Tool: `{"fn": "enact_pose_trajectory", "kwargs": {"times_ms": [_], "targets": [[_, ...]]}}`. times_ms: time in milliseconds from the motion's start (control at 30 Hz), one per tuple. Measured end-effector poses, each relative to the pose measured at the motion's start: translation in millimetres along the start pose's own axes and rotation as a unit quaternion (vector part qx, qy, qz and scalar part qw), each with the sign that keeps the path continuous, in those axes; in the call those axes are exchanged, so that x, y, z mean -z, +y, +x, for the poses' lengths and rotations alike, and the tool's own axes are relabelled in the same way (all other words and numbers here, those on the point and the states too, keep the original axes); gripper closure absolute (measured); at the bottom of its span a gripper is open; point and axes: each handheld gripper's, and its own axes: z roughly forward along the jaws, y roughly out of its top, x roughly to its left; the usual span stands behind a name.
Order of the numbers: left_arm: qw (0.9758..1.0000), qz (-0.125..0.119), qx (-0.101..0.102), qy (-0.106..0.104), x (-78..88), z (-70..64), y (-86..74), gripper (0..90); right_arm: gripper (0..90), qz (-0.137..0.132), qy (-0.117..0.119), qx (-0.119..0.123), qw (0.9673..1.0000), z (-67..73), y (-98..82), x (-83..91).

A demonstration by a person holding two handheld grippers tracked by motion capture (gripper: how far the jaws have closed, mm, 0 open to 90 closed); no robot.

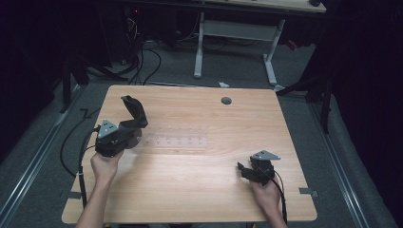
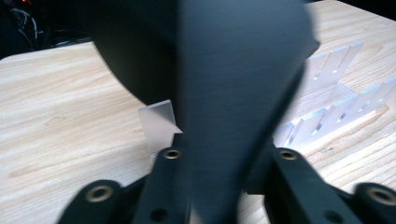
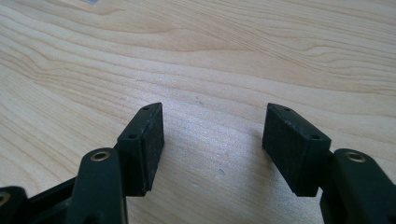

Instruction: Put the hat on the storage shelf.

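Left hand-held gripper (image 1: pixel 134 124) pinching a stiff, matte black curved plastic piece (image 1: pixel 135 110).
Probably light and rigid; grip its narrow lower stem, beside the clear acrylic slotted rack (image 1: pixel 178 140). Right hand-held gripper (image 3: pixel 212 140) spread, empty.

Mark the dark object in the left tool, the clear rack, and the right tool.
dark object (image 1: pixel 134 110), high view, its upper body
clear rack (image 1: pixel 178 140), high view, its front strip
right tool (image 3: pixel 212 140), right gripper view, gap between its jaws
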Motion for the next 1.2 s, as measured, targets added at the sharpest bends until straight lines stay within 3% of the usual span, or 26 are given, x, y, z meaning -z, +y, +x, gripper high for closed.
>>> {"fn": "enact_pose_trajectory", "kwargs": {"times_ms": [67,133,200,367,700,900,1200], "targets": [[0.9999,0.001,0.007,0.008,2.0,2.1,0.7,70.5,38.9,0.000,0.000,0.000,1.0000,0.0,0.0,0.0],[0.9996,0.005,0.023,0.019,5.1,4.8,1.6,58.4,38.9,0.000,0.000,0.000,1.0000,0.0,0.0,0.0],[0.9992,0.007,0.034,0.021,9.1,6.5,1.9,52.5,38.9,0.000,0.000,0.000,1.0000,0.0,0.0,0.0],[0.9990,0.013,0.032,0.029,17.5,8.3,-1.3,44.8,38.9,0.000,0.000,0.000,1.0000,0.0,0.0,0.0],[0.9980,0.023,0.043,0.041,38.0,10.9,-11.6,42.3,38.9,0.000,0.000,0.001,1.0000,-0.1,0.0,-0.1],[0.9978,0.024,0.050,0.036,49.7,8.4,-16.2,42.0,38.9,0.000,0.000,0.001,1.0000,-0.1,0.0,-0.1],[0.9982,0.031,0.043,0.027,60.2,1.6,-22.5,43.7,38.9,0.000,0.000,0.000,1.0000,0.0,0.0,0.0]]}}
